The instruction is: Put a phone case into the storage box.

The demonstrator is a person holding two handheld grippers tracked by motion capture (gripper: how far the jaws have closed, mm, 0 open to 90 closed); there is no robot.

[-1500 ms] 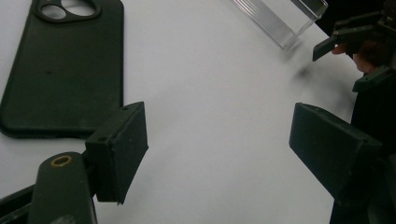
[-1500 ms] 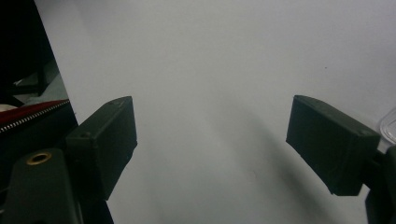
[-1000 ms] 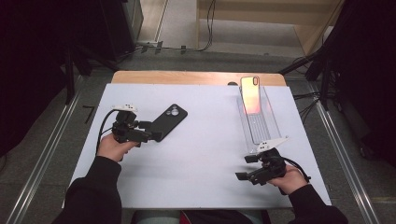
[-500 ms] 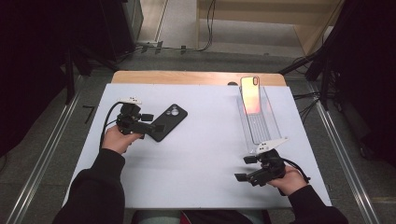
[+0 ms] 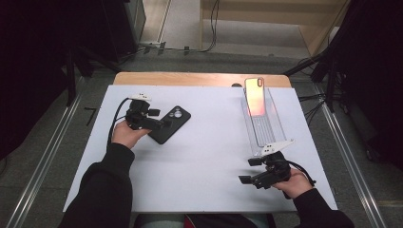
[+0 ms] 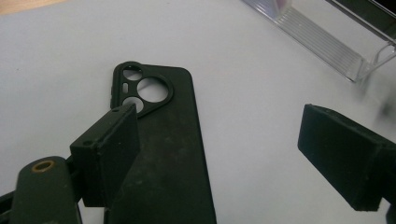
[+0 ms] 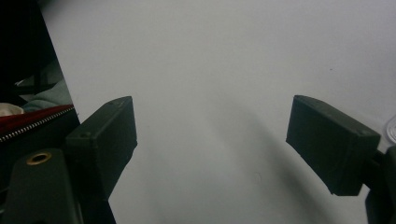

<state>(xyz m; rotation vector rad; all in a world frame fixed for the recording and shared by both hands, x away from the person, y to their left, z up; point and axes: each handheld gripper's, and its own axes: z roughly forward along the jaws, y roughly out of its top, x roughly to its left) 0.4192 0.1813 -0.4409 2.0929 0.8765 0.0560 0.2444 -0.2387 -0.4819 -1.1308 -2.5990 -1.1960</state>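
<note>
— Black phone case (image 6: 159,154): where does it lie?

— Flat on the white table (image 5: 209,156), left of centre, camera cut-outs pointing toward the far edge. In the high view it sits at a slant, just beside the left gripper (image 5: 161,124).

— Left gripper, condition?

— Held in the person's left hand (image 5: 124,134), jaws wide apart. In the left gripper view one jaw hangs over the near left part of the case, the other stands well off to the side over bare table. Whether the near jaw touches the case, I cannot tell. Nothing is clamped.

— Right gripper (image 5: 247,171)?

— Near the front right corner of the table, in the right hand (image 5: 290,183). Jaws parted, nothing between them; the right gripper view shows plain white surface in the gap.

— Other items?

— One clear plastic stand (image 5: 263,126), long and ribbed, on the right half of the table, running from the far edge toward the right gripper. One phone (image 5: 256,96) propped upright at its far end, its surface showing an orange-pink sheen. The stand's near end is close to the grey plate on the right gripper. Case and stand are well apart.

— Person?

— Dark sleeves, both forearms coming in from the near edge.
</note>
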